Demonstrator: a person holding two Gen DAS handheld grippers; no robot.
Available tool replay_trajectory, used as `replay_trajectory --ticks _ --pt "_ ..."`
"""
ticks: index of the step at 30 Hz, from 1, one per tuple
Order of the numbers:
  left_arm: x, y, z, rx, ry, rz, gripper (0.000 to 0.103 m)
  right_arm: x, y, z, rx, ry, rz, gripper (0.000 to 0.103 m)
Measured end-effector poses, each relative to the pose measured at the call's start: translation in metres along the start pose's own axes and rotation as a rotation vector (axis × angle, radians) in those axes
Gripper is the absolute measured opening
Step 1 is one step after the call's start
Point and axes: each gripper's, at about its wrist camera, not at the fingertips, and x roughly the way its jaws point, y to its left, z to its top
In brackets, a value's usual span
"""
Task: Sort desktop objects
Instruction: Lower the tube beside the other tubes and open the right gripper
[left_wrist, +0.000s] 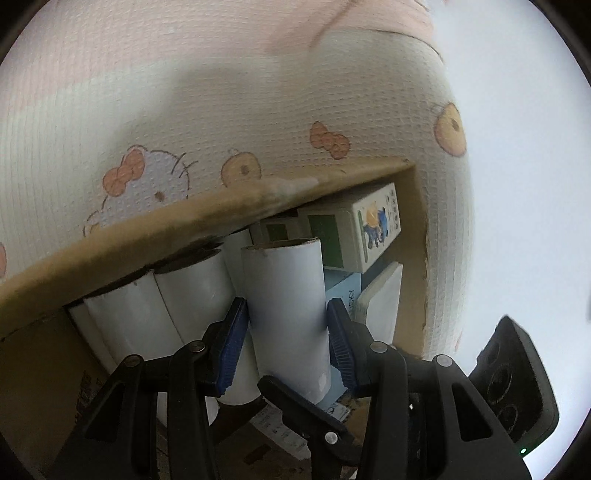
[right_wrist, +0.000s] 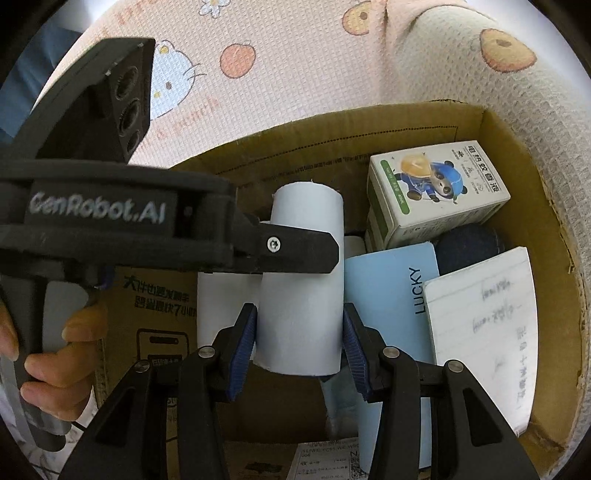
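Clamping one white tube, both claws (inside a cardboard box).

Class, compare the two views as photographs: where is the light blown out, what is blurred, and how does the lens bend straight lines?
Left wrist view: right side washed out to white, the cardboard box rim bows into a curve, cloth at the top is smeared. Right wrist view: evenly lit and sharper, the notepad handwriting is soft, the other tongs' body at left looms large and slightly blurred.

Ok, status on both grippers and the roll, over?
Both grippers on one white roll, left, right, jaws around it. Roll inside cardboard box. Other rolls crowd its left.
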Motion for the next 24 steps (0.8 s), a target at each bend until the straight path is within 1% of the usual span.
replay_trajectory --ticks 3,8,9,11,12,13,16,18,20,22,24 --pt "0.000 -0.003 0.001 -0.006 -0.007 0.022 0.048 -0.006 0.002 -0.002 0.001 -0.007 -0.011 0.043" --pt "0.002 -0.010 0.005 0.000 0.009 0.068 0.049 -0.023 0.006 -0.005 -0.004 -0.038 -0.042 0.043" --pt "0.001 -0.010 0.006 0.000 0.015 0.075 0.049 -0.027 0.007 -0.006 -0.006 -0.055 -0.043 0.042" --pt "-0.001 -0.010 0.008 -0.004 0.032 0.093 0.049 -0.031 0.008 -0.008 -0.006 -0.068 -0.037 0.036" --pt "-0.001 -0.012 0.009 -0.005 0.040 0.105 0.049 -0.031 0.008 -0.008 -0.003 -0.067 -0.033 0.032" --pt "-0.001 -0.013 0.009 -0.004 0.046 0.117 0.049 -0.029 0.009 -0.008 -0.005 -0.061 -0.030 0.030" --pt "-0.006 -0.019 0.006 0.007 0.044 0.167 0.049 -0.022 0.014 -0.009 -0.028 -0.039 -0.036 0.030" --pt "-0.010 -0.023 0.002 0.039 0.041 0.215 0.049 -0.018 0.016 -0.010 -0.035 -0.027 -0.057 0.030" --pt "-0.014 -0.023 0.000 0.058 0.040 0.226 0.049 -0.018 0.017 -0.012 -0.030 -0.027 -0.051 0.030" --pt "-0.017 -0.021 -0.001 0.056 0.039 0.225 0.049 -0.018 0.018 -0.013 -0.032 -0.026 -0.051 0.030" --pt "-0.019 -0.019 -0.004 0.051 0.016 0.224 0.046 -0.019 0.020 -0.015 -0.032 -0.027 -0.053 0.030"
